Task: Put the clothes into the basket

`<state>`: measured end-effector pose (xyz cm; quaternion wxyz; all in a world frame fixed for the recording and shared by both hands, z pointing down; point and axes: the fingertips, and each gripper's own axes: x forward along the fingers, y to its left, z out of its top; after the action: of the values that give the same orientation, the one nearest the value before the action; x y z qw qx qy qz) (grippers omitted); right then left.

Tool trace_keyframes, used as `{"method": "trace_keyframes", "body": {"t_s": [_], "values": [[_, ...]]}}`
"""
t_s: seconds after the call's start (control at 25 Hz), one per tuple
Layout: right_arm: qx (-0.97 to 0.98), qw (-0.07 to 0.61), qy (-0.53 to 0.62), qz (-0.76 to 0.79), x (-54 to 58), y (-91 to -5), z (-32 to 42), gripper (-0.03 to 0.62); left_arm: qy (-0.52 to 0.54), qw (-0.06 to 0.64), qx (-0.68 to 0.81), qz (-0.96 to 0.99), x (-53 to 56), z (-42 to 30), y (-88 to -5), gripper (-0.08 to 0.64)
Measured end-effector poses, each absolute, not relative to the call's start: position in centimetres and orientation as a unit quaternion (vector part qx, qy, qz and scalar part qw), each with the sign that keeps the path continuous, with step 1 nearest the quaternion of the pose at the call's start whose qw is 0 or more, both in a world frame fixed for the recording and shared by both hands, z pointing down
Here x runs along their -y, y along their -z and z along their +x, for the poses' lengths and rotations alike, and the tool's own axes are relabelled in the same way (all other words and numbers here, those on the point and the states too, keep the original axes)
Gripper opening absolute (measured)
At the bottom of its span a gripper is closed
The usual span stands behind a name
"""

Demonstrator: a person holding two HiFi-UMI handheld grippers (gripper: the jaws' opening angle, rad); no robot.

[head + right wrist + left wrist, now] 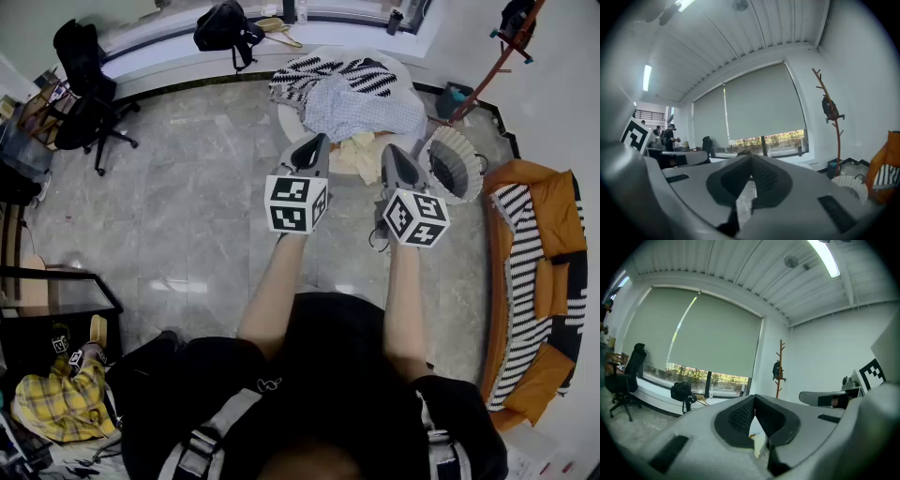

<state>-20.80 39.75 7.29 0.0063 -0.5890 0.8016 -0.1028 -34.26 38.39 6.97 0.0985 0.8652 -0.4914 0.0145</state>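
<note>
**Asker:** Where are your two claws?

**Me:** I hold my left gripper point(317, 142) and my right gripper point(390, 150) out side by side over the grey marble-look floor point(187, 216). Both point to the far side of the room. Each carries its cube of black-and-white square markers.

**Asker:** Are they holding anything?

**Me:** No. Both are clenched, with the dark pads meeting tip to tip and nothing gripped between them.

**Asker:** Where are the clothes?

**Me:** They lie in a heap just beyond my tips, on a white round surface point(289, 127). A black-and-white zigzag knit point(328, 73) lies farthest. A pale blue checked cloth point(366, 108) is spread over the middle. A cream-yellow garment point(361, 152) is nearest, between my two claws.

**Asker:** And the basket?

**Me:** The white woven round basket point(452, 164) stands on the floor just right of the heap, close to my right gripper. None of the three garments is in it.

**Asker:** What else is around?

**Me:** An orange curved sofa point(562, 206) with a black-and-white striped throw point(520, 244) is on the right. A black office chair point(89, 94) is far left. A black backpack point(223, 26) sits on the far window ledge.
</note>
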Motion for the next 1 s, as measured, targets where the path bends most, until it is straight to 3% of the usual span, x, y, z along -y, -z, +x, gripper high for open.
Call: {"method": "trace_keyframes", "body": {"t_s": [0.6, 1.0], "values": [[-0.78, 0.048, 0.102, -0.615, -38.6, -6.2, -18.9, 0.012, -0.022, 0.114, 0.531, 0.839, -36.4, -38.5, -9.5, 0.009], [-0.791, 0.067, 0.112, -0.598, -30.5, -7.1, -18.5, 0.012, -0.023, 0.075, 0.515, 0.854, -30.3, -36.4, -9.0, 0.009]]}}
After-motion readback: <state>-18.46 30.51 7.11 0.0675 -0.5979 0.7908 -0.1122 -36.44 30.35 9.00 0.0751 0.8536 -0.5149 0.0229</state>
